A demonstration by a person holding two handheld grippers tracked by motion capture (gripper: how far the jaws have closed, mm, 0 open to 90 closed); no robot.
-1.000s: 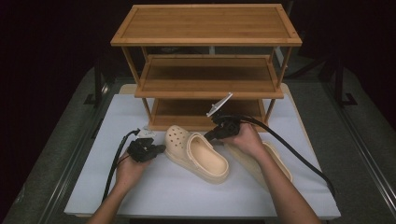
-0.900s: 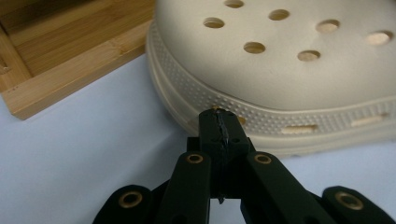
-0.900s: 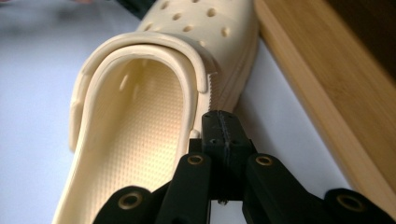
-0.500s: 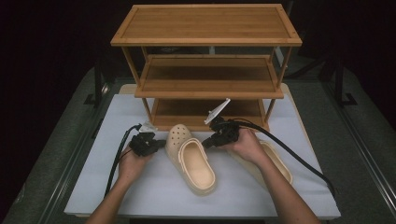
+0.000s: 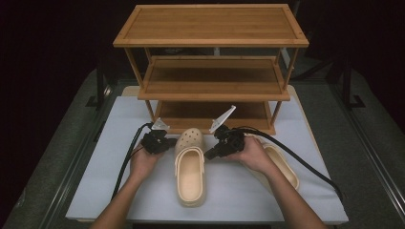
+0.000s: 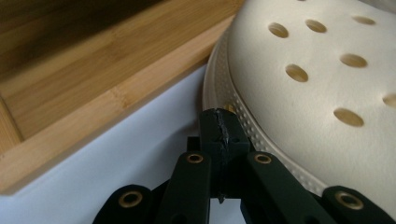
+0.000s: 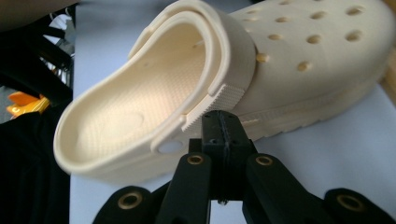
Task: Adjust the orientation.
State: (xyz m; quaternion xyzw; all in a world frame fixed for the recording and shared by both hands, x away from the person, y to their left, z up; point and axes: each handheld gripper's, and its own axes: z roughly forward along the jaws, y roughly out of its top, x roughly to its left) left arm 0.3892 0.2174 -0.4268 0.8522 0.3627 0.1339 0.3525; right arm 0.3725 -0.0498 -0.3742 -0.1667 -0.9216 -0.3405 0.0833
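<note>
A cream clog (image 5: 190,174) lies in the middle of the white mat, its holed toe toward the shelf. My left gripper (image 5: 167,141) is shut and empty at the left of the toe. In the left gripper view its closed tips (image 6: 219,133) rest against the sole rim of the clog (image 6: 317,84). My right gripper (image 5: 209,153) is also shut and empty, on the clog's right side. In the right gripper view its tips (image 7: 223,128) sit against the side of the clog (image 7: 140,116), just by the strap rivet. A second cream clog (image 5: 282,167) lies under my right hand and forearm.
A three-tier wooden shelf (image 5: 210,90) stands at the back of the white mat (image 5: 105,191), its bottom board (image 6: 93,84) close to the clog's toe. Black cables trail from both grippers across the mat. Dark floor surrounds the table.
The clog has swung from a diagonal lie to straight, its heel now toward the person. Both grippers have moved in close beside it.
</note>
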